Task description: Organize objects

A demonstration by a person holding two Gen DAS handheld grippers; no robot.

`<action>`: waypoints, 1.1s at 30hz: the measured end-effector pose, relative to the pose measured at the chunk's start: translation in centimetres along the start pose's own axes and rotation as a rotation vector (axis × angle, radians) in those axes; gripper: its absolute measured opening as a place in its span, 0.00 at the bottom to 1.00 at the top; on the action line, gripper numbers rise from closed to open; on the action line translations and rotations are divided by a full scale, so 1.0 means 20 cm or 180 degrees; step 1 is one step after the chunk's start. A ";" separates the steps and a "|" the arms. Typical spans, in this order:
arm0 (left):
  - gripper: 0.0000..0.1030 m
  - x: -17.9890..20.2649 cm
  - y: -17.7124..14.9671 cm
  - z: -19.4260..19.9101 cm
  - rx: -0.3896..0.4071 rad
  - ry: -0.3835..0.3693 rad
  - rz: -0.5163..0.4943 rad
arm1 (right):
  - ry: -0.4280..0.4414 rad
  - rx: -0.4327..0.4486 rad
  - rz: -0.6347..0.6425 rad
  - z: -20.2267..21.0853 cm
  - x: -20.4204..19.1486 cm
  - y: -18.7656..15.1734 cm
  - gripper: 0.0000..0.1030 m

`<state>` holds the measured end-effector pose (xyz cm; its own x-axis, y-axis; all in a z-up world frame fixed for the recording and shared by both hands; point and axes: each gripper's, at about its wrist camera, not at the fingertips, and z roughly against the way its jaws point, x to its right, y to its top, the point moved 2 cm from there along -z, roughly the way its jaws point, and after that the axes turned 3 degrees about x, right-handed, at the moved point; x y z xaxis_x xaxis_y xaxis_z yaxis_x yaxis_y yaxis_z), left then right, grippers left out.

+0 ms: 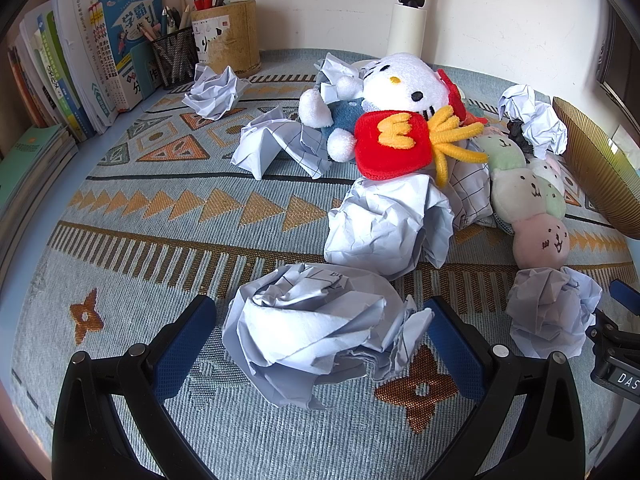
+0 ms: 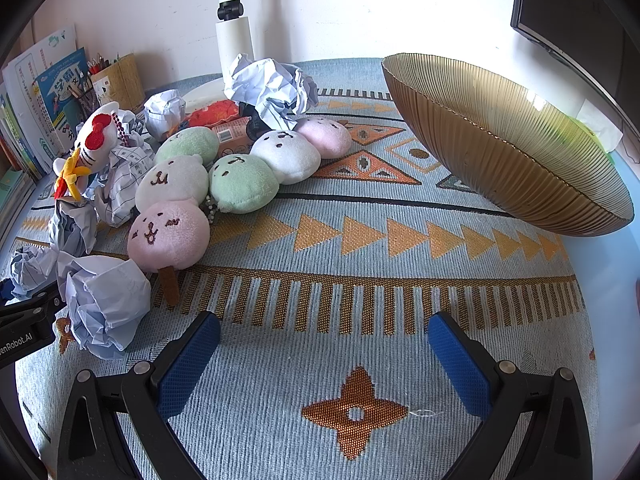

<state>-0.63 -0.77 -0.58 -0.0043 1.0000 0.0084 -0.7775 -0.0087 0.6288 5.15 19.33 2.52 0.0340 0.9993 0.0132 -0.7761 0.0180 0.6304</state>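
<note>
My left gripper (image 1: 320,320) is open, its blue fingers on either side of a crumpled paper ball (image 1: 312,332) on the patterned cloth. Several more paper balls lie around, one just behind (image 1: 384,228) and one at right (image 1: 552,312). A white cat plush (image 1: 384,88) with a red fries plush (image 1: 392,144) lies behind, beside dango plushes (image 1: 528,200). My right gripper (image 2: 324,344) is open and empty above the cloth. The dango plushes (image 2: 240,180), a paper ball (image 2: 104,304) and the gold ribbed bowl (image 2: 512,152) show in the right wrist view.
Books (image 1: 80,72) and pen holders (image 1: 224,36) stand at the back left. A white lamp post (image 1: 408,28) rises at the back. A dark monitor (image 2: 576,12) is at the far right. The bowl's edge (image 1: 592,168) also shows in the left wrist view.
</note>
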 end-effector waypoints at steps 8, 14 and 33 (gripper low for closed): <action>1.00 -0.01 0.00 0.01 0.0000 0.0000 -0.0001 | 0.0000 0.0000 0.0000 0.00 0.00 0.00 1.00; 1.00 -0.02 0.00 0.02 0.0001 0.0001 -0.0001 | 0.0000 0.0000 0.0000 0.00 0.00 0.00 1.00; 1.00 -0.04 0.01 0.05 0.0001 0.0002 -0.0002 | 0.0000 -0.0001 0.0000 0.00 0.00 0.00 1.00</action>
<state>-0.13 -1.48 0.34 -0.0043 1.0000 0.0077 -0.7773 -0.0082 0.6291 5.15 19.33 2.52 0.0338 0.9993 0.0133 -0.7762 0.0179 0.6302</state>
